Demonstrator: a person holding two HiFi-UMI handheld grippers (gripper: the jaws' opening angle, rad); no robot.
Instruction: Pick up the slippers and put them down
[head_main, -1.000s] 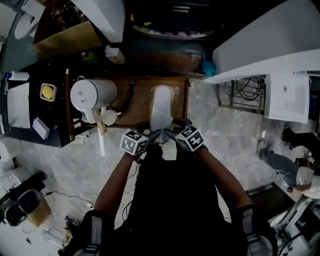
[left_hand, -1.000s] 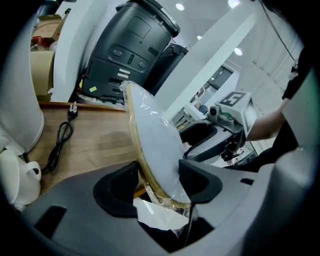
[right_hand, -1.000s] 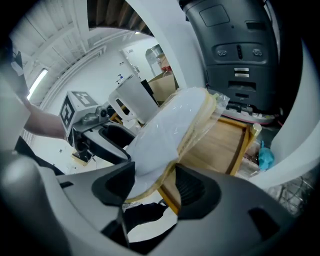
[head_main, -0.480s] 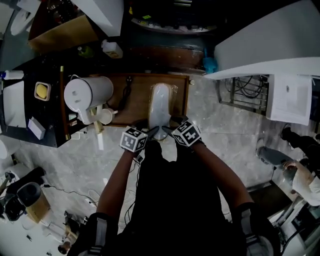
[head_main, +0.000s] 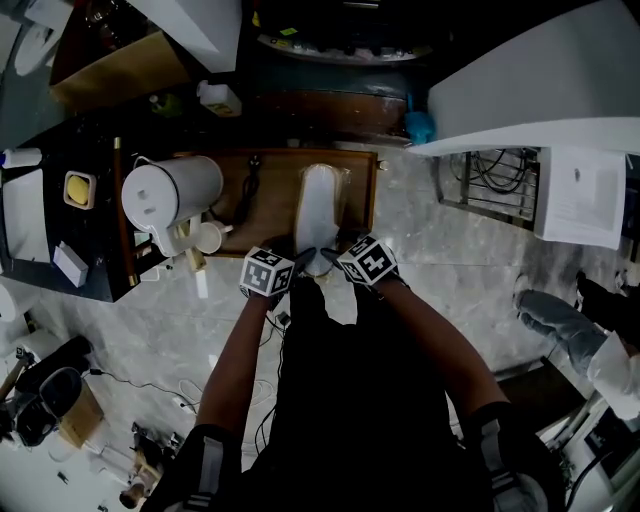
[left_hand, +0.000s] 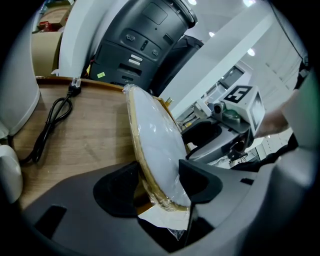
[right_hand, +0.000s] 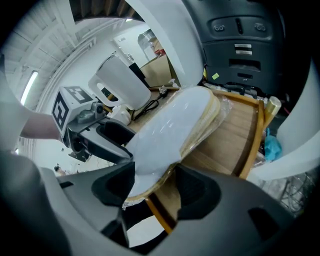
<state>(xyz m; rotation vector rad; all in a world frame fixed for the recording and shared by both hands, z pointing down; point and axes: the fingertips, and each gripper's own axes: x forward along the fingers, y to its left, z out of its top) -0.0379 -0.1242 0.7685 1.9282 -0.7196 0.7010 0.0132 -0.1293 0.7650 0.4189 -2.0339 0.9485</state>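
Note:
A pair of white slippers (head_main: 320, 208) with tan soles, wrapped in clear plastic, stands on edge on a small wooden table (head_main: 270, 222). My left gripper (head_main: 304, 262) and right gripper (head_main: 334, 260) meet at the pack's near end. In the left gripper view the slippers (left_hand: 152, 142) pass between the jaws of the left gripper (left_hand: 160, 181), which is shut on them. The right gripper view shows the slippers (right_hand: 175, 122) pinched at the heel by the right gripper (right_hand: 152, 181), with the left gripper (right_hand: 95, 131) just beyond it.
A white jug (head_main: 165, 195), a small cup (head_main: 208, 237) and a black cable (head_main: 250, 190) share the table's left part. A dark machine (left_hand: 145, 40) stands behind the table, and a black counter (head_main: 60, 210) stands to the left. Marble floor (head_main: 450, 260) lies on the right.
The two grippers have drawn a little closer together and further onto the slippers' near end. The slippers stay in the same spot on the table.

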